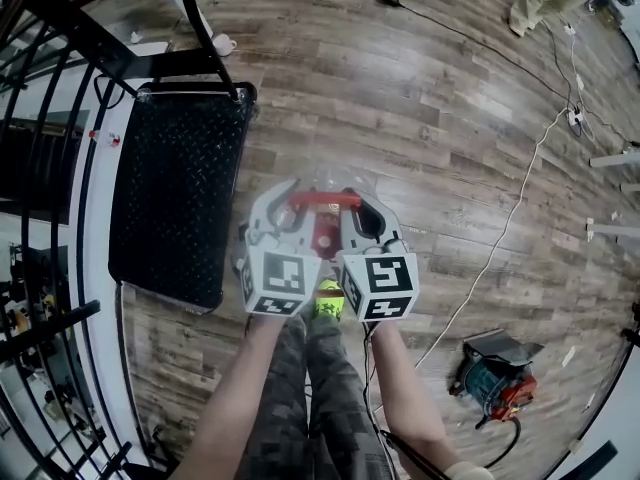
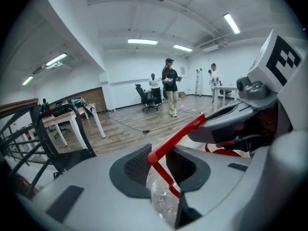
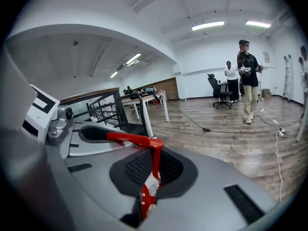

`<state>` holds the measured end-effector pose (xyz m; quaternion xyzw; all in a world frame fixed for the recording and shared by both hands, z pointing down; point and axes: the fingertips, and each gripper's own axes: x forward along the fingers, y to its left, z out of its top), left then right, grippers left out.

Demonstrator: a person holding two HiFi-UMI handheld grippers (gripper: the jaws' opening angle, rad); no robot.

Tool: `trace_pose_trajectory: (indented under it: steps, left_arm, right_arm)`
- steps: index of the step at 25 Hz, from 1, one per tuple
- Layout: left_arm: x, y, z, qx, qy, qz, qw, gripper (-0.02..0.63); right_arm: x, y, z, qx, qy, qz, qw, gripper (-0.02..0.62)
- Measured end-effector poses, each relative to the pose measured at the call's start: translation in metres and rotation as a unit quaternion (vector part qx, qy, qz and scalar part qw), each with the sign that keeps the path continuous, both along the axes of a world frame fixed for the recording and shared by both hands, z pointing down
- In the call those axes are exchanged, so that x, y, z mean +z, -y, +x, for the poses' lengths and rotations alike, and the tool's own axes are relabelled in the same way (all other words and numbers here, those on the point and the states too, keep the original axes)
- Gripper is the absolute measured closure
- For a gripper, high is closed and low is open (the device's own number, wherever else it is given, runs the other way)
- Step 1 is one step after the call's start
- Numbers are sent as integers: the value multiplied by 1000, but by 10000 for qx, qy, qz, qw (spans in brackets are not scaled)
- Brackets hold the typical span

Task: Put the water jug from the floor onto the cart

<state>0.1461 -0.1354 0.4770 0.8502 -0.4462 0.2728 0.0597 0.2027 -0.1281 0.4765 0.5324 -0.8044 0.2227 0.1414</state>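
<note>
The water jug is clear plastic with a red handle and hangs above the wood floor, just right of the black cart. My left gripper is shut on the handle's left end, my right gripper on its right end. In the left gripper view the red handle runs between the pads of the left gripper, with crinkled clear plastic below. In the right gripper view the right gripper pinches the handle's upright strip.
The cart's push bar rises at its far end and a black railing runs along the left. A white cable and a blue and red machine lie to the right. People stand far off by desks.
</note>
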Motion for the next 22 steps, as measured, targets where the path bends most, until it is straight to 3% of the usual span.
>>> trace_pose_trajectory:
  steps: [11, 22]
  left_arm:
    - [-82, -2, -4, -54, -7, 264, 9996, 511]
    - [-134, -19, -38, -163, -43, 341, 9993, 514]
  right_arm:
    - [-82, -1, -2, -78, -79, 363, 9993, 577]
    - [-133, -16, -37, -456, -143, 430, 9979, 577]
